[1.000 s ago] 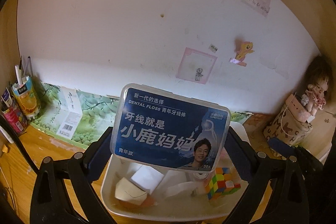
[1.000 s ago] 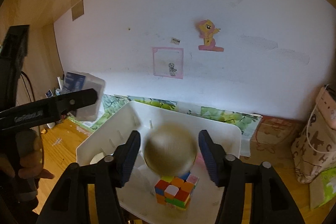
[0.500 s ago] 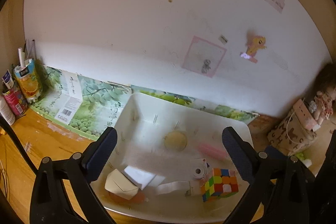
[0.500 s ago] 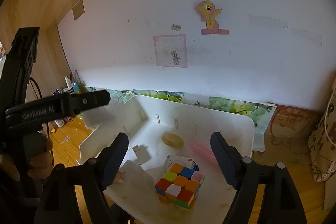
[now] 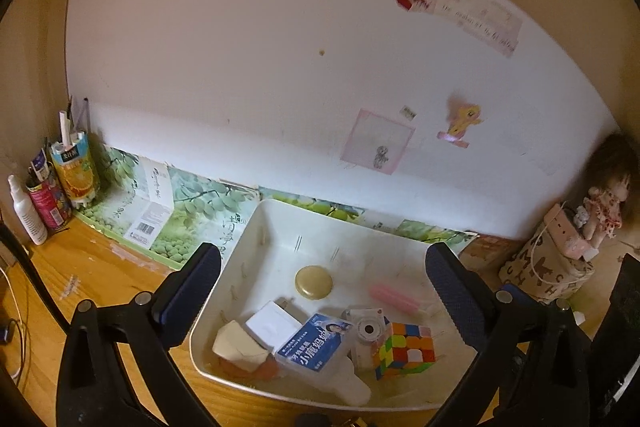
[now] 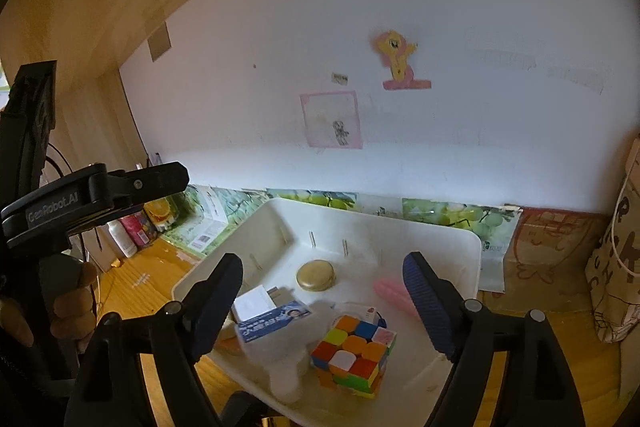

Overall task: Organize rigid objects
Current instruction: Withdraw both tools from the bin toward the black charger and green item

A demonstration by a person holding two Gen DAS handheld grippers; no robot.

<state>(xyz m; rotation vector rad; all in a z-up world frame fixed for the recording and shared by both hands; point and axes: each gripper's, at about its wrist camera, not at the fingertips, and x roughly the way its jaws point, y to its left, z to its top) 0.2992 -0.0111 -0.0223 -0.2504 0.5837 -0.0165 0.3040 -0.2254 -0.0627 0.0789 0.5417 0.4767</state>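
My left gripper and right gripper both hang with fingers spread wide and nothing between them, above the white bin. Inside lie the floss box, gold disc, puzzle cube and pink stick; I judge the sorting nearly complete, since nothing loose shows outside.

A wooden desk holds everything. A white tub sits in the middle. At nine o'clock from it stand a white spray bottle, a red can and an orange juice carton. At three o'clock sits a printed bag.
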